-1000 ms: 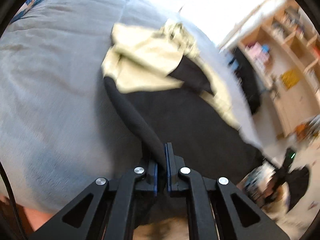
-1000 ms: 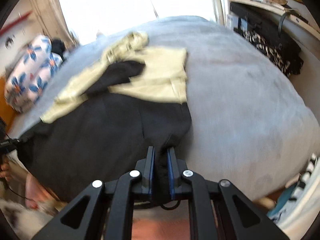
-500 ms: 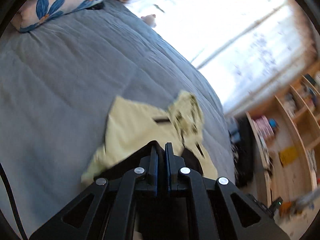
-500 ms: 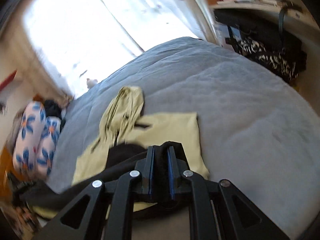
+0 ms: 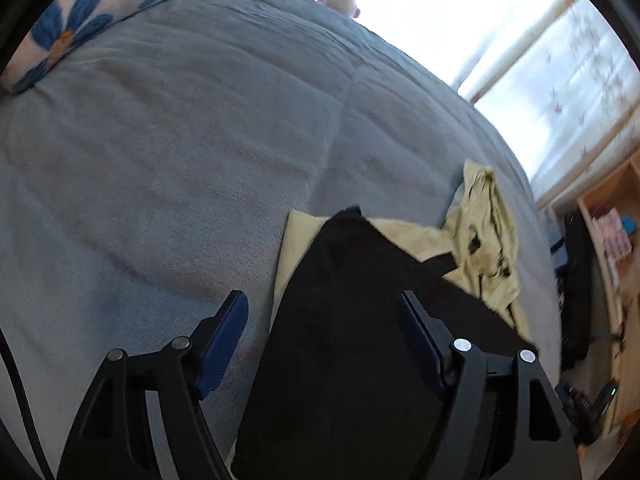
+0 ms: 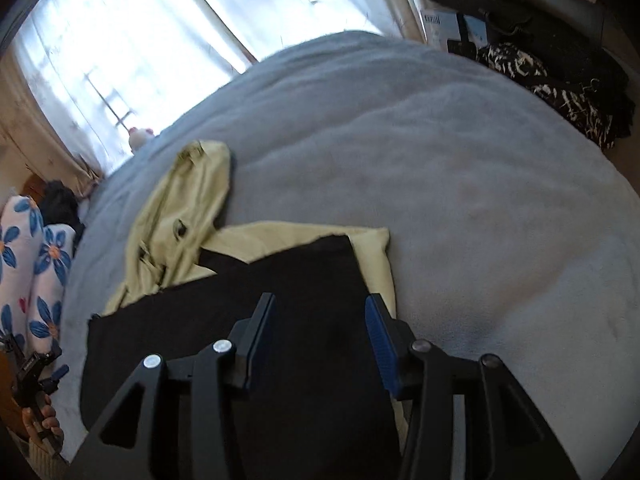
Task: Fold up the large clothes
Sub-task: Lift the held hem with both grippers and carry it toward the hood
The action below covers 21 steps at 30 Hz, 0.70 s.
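pillow (image 5: 80, 20): far left of the left wrist view, blue-flower print, at the bed's far edge.
bed (image 5: 168, 152): grey blanket, fills most of both views.
left gripper (image 5: 322, 322): jaws wide apart, have just been opening; black cloth lies under and between them, pads not pressing it, holds nothing.
black garment (image 5: 360, 320): on the bed, near side, laid over the yellow piece; its far edge just beyond the gripper tips; left pad over bare blanket, right pad over the cloth.
yellow garment (image 5: 484, 232): under the black one, sticks out far and right, crumpled lump at far right.
left view only: wooden shelves (image 5: 612, 240) at far right.
right gripper (image 6: 320, 322): jaws partly apart, have just been opening; black cloth between them, pads clear of it, no grip.
right view only: other gripper held by a hand (image 6: 44, 424) at near left; black-and-white patterned cloth (image 6: 560, 88) far right off the bed.
window (image 6: 160, 20): bright, curtained, beyond the bed.
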{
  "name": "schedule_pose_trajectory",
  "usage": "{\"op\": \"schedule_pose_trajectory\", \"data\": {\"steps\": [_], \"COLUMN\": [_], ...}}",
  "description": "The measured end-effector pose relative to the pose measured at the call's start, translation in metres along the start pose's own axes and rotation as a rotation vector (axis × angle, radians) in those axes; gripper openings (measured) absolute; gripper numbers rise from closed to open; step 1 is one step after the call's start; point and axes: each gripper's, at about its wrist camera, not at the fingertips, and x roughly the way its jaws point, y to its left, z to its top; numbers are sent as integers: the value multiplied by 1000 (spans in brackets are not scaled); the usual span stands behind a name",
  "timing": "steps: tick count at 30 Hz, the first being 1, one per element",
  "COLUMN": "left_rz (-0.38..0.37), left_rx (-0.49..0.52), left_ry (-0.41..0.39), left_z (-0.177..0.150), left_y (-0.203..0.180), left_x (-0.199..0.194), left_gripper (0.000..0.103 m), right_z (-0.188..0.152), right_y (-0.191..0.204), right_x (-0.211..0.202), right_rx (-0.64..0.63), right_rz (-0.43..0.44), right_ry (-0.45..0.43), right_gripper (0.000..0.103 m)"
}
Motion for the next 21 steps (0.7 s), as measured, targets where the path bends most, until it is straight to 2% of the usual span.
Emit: {"op": "schedule_pose_trajectory", "data": {"steps": [5, 11, 14, 15, 17, 19, 21], "left_rz": [44, 115, 138, 143, 164, 191, 180], "left_rx": [118, 214, 235, 243, 267, 288, 284], "left_ry": [64, 82, 90, 90, 82, 46, -2], "left_z": [0, 12, 16, 17, 15, 12, 9], "left_y": [-12, -28, -31, -33, -34, -38, -37], "left_x": [41, 78, 92, 96, 95, 93, 84], "left_gripper": [47, 46, 46, 38, 19, 11, 7], "right_z": [0, 11, 11, 10, 4, 0, -4], "right_y": [4, 5, 5, 6, 13, 22, 27], "right_x": [41, 74, 87, 89, 89, 86, 76], "right_rx": [-62, -93, -95, -101, -148, -187, -207], "right_rz": [-61, -115, -110, -101, -141, -179, -204], "right_ry": [61, 91, 108, 107, 79, 53, 5], "right_gripper": [46, 46, 46, 45, 18, 11, 9]}}
